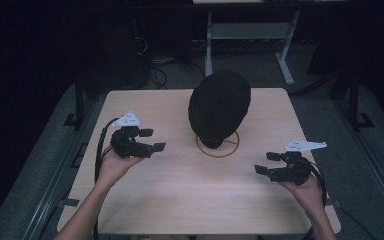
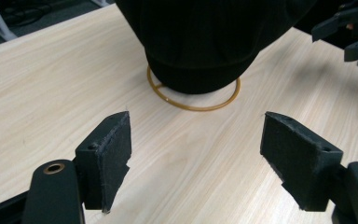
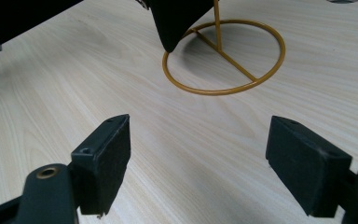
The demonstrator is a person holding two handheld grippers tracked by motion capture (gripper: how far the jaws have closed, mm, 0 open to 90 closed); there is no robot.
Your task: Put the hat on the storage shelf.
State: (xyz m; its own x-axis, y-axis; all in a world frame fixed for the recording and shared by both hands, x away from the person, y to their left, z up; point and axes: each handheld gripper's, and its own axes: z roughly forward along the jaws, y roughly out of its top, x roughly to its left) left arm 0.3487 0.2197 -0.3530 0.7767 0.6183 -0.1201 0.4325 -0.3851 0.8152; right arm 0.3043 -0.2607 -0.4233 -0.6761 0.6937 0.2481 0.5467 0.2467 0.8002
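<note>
A black knit hat (image 1: 219, 107) hangs on a gold wire stand whose ring base (image 1: 218, 146) rests on the middle of the wooden table (image 1: 180, 195). My left gripper (image 1: 153, 140) is held open to the left of the stand, jaws pointing at it, nothing between them. My right gripper (image 1: 266, 163) is open at the right, lower on the table, also empty. In the left gripper view the hat (image 2: 205, 42) covers the ring base (image 2: 193, 100) beyond my open jaws (image 2: 196, 158). In the right gripper view the gold ring (image 3: 223, 56) and the hat's edge (image 3: 175, 21) lie ahead of the jaws (image 3: 198, 163).
The table stands in a dark room; a white desk frame (image 1: 250, 35) and cables lie on the floor behind it. Bare wood surrounds the stand. In the left gripper view the other gripper (image 2: 349, 32) appears at the top right.
</note>
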